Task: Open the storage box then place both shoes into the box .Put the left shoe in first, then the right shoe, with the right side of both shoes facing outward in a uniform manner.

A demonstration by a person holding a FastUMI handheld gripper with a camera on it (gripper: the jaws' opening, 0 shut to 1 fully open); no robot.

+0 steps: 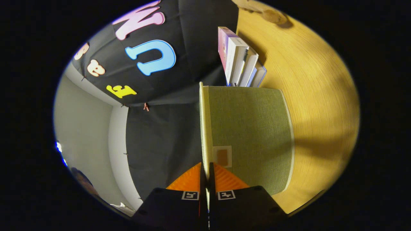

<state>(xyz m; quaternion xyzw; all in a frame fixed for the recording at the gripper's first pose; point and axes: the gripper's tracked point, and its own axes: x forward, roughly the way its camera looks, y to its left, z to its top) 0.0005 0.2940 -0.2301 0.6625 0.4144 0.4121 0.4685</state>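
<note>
Fingers: your gripper point(205, 166) had its 2 fingers point(189, 179) drawn nearly together, clamped on the thin pale edge of the storage box lid, 1 finger on each face of it.
Lid: the lid point(205, 128) ran straight ahead from between your fingertips, seen edge-on, and met the green fabric panel.
Storage box: the storage box point(253, 134) lay just beyond and beside your fingers, its woven green side facing you, with pale trim along its border and a small square patch point(222, 156) near your fingertips.
Table: you saw the box resting on a wooden tabletop point(314, 96).
Books: 4 or so books point(240, 61) stood leaning together past the far end of the box, touching or nearly touching it.
Shoes: you could not tell where they were.
</note>
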